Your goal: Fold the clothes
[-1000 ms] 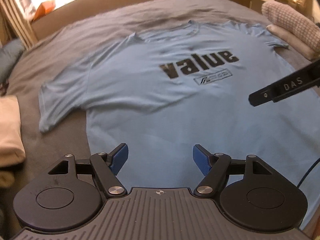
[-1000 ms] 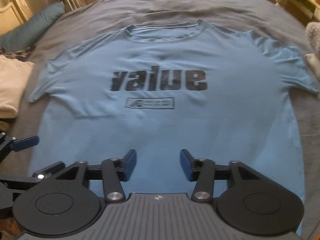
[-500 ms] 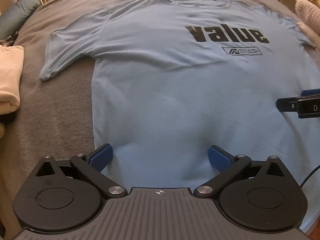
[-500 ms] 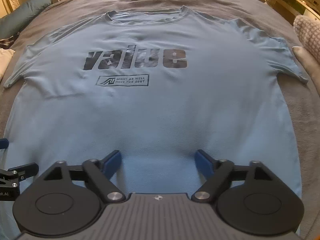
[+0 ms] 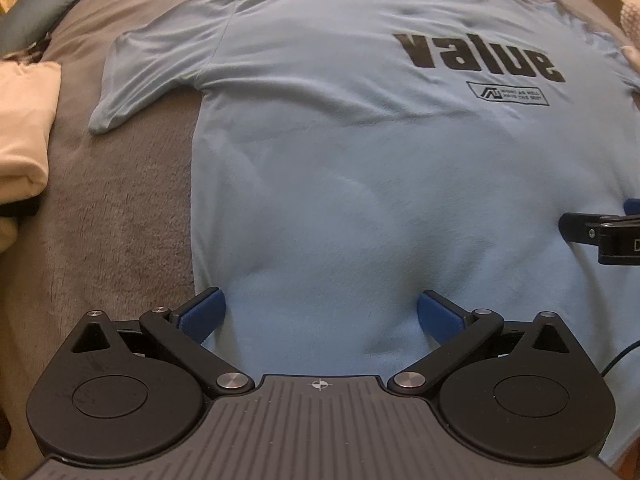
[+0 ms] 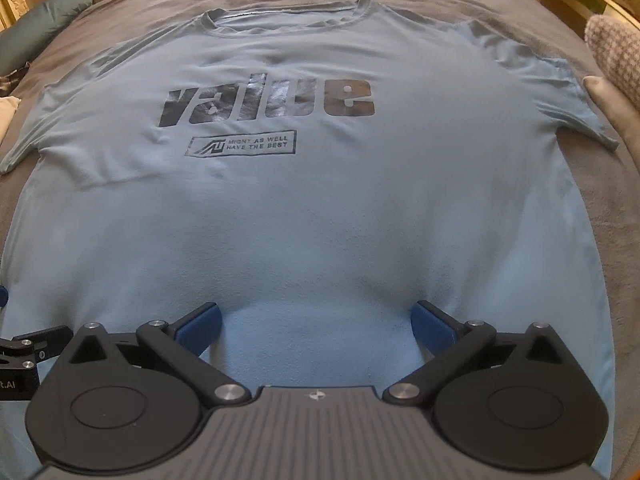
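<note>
A light blue T-shirt point(image 5: 360, 180) printed "value" lies flat, front up, on a grey bed cover point(image 5: 120, 220), collar at the far end. My left gripper point(image 5: 318, 304) hangs low over the shirt's near left part, open wide, its left blue pad at the shirt's side edge and only flat cloth between the fingers. My right gripper point(image 6: 314, 312) hovers over the near middle of the T-shirt point(image 6: 320, 220); its jaws are opening, spread wide, with nothing pinched. One finger of the right gripper point(image 5: 592, 228) shows at the left wrist view's right edge.
A folded cream cloth point(image 5: 24, 128) lies on the bed left of the shirt. A teal pillow point(image 6: 44, 16) sits at the far left corner. A knitted beige item point(image 6: 616, 52) rests past the right sleeve. Bare grey bed cover point(image 6: 624, 200) runs along the shirt's right side.
Both grippers sank closer to the shirt's near end and their jaws spread from partly open to wide. The left view swung so the shirt sits squarer.
</note>
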A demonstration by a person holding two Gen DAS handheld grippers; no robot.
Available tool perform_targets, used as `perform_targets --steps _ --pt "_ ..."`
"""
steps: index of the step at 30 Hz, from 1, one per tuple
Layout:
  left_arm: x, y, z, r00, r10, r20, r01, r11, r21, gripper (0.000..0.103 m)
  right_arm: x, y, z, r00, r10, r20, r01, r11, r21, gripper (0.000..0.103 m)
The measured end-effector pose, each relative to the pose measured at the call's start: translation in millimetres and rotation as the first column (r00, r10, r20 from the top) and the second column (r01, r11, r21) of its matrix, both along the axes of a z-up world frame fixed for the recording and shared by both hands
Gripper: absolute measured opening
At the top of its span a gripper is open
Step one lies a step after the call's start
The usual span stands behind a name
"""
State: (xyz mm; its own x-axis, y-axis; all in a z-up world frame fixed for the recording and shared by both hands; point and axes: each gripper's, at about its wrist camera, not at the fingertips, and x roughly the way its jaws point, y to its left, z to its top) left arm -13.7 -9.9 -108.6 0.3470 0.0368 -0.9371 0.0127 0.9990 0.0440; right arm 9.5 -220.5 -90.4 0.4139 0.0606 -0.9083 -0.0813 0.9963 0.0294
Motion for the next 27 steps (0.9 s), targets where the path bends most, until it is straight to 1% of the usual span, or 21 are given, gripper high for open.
perform_targets --steps 6,19,27 --pt "7.8 3.4 -1.0 0.998 0.025 -0.06 -0.026 0.999 -0.023 0.103 3.9 -0.8 -0.2 0.999 -0.014 -0.031 0.014 1.0 0.005 0.103" --pt "5.1 5.1 -0.3 0.996 0.062 -0.066 -0.064 0.997 -0.032 0.103 7.1 1.5 -2.2 0.998 -0.037 -0.056 0.037 0.999 -0.004 0.103" --pt "2.9 19.1 -0.4 0.998 0.038 -0.045 -0.04 0.998 -0.054 0.103 7.4 -0.1 -2.4 0.997 -0.037 -0.062 0.038 0.999 0.003 0.103"
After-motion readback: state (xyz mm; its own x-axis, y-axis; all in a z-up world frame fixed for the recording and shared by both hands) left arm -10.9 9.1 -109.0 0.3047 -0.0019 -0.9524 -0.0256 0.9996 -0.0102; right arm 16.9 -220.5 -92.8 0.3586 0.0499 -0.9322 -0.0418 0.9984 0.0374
